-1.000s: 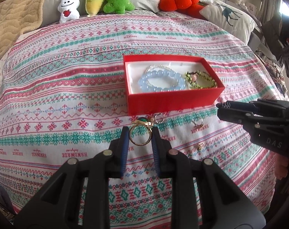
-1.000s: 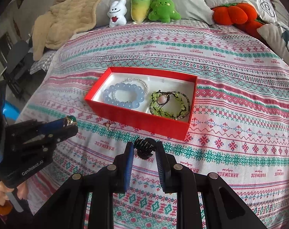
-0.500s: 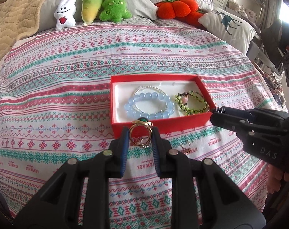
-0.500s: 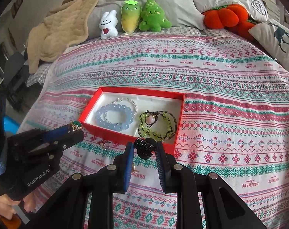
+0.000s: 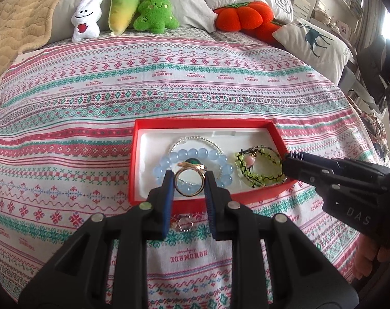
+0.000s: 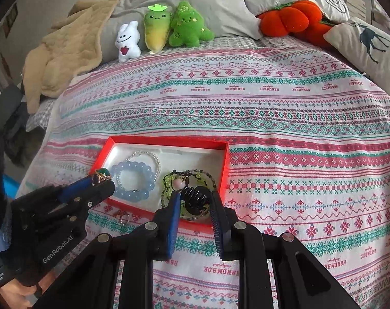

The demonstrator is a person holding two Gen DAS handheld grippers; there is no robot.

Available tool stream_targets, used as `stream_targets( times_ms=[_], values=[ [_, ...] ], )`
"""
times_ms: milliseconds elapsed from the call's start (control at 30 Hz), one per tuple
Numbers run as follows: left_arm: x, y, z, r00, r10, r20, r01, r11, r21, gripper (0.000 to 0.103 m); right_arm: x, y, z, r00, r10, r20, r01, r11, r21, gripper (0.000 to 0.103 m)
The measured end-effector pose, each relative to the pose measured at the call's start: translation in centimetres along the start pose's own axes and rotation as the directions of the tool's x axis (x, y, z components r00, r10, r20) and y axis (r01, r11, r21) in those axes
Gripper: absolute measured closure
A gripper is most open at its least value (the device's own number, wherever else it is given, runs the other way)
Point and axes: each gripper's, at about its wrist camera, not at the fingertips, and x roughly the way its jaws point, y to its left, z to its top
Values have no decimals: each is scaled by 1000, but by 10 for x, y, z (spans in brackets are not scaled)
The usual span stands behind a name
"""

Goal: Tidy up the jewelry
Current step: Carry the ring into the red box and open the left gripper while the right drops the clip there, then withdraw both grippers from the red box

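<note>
Left wrist: left hand-held gripper (image 5: 189, 180) tilts down (clamping gold ring (image 5: 189, 182)).

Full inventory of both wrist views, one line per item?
jewelry box: 1, red with white lining, middle of bedspread
bead bracelet: 1, pale blue, left half of box
clear bead strand: 1, clear, behind blue bracelet
green bracelet: 1, green with pink bead, right half of box
loose ring: 1, silvery, on bedspread before box
bedspread: 1, pink, teal and white pattern
plush toys: 3, white, yellow-green, green, at headboard
orange plush: 1, by pillows
blanket: 1, beige, far left
gold ring: 1, green stone, in left gripper jaws
black hair clip: 1, in right gripper jaws
hand: 1, behind right gripper
</note>
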Motion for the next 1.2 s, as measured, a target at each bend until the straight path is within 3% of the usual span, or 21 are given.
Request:
stream_targets(
  times_ms=[533, 733, 1067, 1200],
  values=[
    [23, 1, 4, 999, 45, -1, -45, 999, -2, 78, 6, -5, 4, 1000, -5, 4, 5, 1000, 5, 80],
    [16, -1, 6, 998, 54, 12, -54, 998, 11, 62, 6, -4, 6, 1000, -6, 7, 6, 1000, -3, 80],
    [0, 2, 3, 997, 76, 34, -77, 997, 32, 44, 9, 1, 8, 1000, 4, 4, -4, 1000, -30, 77],
    [-5, 3, 2, 996, 82, 32, -83, 996, 34, 39, 8, 2, 7, 1000, 7, -1, -7, 999, -41, 66]
  ],
)
